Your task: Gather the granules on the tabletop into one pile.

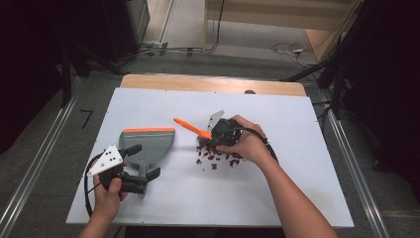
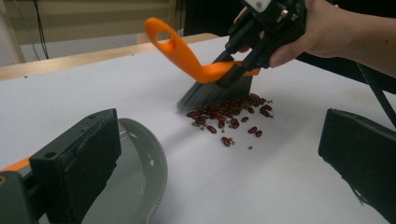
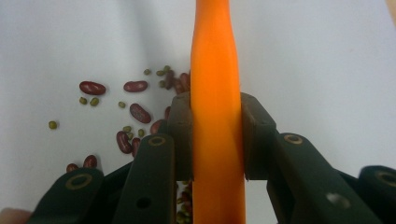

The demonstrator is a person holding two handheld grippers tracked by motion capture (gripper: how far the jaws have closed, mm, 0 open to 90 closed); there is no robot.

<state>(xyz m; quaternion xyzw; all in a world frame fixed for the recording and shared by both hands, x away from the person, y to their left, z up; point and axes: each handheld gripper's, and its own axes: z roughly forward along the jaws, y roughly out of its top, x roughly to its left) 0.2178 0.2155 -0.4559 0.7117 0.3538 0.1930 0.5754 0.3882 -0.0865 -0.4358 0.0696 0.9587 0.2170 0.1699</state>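
White table [image 1: 297, 129]: grey dustpan [image 1: 147, 144], scattered beans [image 1: 216, 156].

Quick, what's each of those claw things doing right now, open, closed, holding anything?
Left gripper: jaws apart either side of the grey dustpan handle, open.
Right gripper: closed on the orange brush handle.

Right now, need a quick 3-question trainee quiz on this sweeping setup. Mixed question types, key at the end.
1. True or false: the right gripper is shut on the brush.
2. What lies beside the brush bristles? A) red beans B) coins C) screws
3. Fill in: the left gripper sits open around the handle of the grey ____, pads not pressing on it.

Key: 1 true; 2 A; 3 dustpan.
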